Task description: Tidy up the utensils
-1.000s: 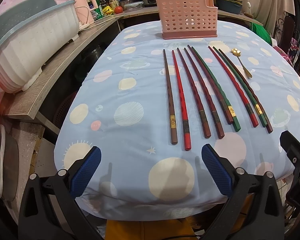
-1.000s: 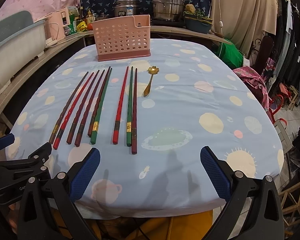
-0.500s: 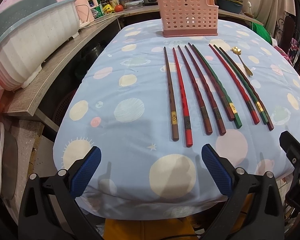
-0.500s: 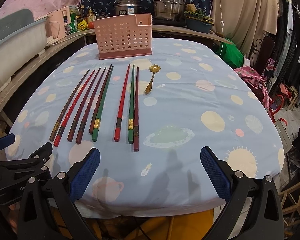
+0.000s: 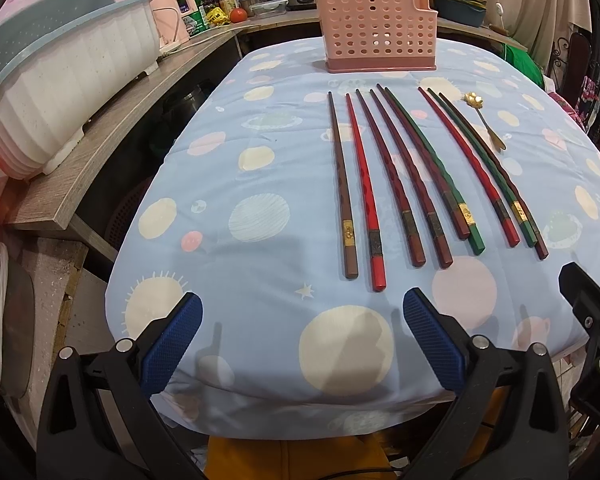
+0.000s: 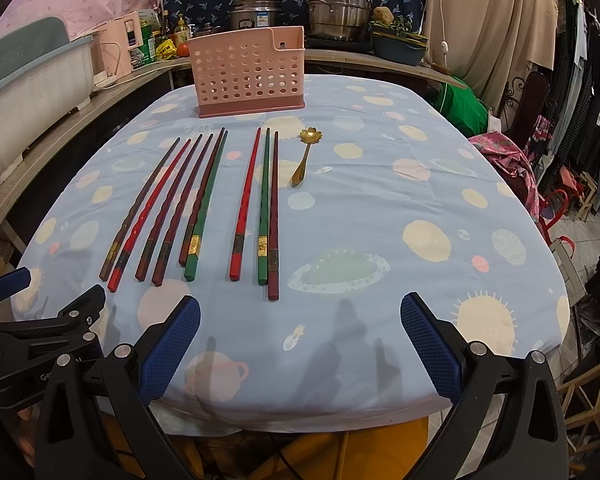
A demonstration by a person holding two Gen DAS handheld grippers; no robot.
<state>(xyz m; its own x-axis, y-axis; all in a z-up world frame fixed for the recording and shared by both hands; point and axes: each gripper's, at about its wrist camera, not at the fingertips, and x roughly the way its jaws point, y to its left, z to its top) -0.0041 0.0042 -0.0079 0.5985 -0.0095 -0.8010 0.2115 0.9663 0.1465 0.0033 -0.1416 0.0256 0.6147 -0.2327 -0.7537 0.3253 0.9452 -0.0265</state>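
Chopsticks [image 5: 400, 176] lie lengthwise, tips toward the pink holder [image 5: 376, 32].

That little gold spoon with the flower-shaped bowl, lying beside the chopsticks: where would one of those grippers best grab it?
Probably mid-handle. The gold spoon lies flat on the tablecloth, its flower bowl toward the pink utensil holder. The right gripper, open and nearer, could come straight down with its fingers straddling the thin handle crosswise. The nearest chopstick lies close, so clearance looks tight.

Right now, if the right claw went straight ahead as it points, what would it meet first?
Probably only the tablecloth: the open right claw points just right of the dark red chopstick and gold spoon. Depth is unclear.
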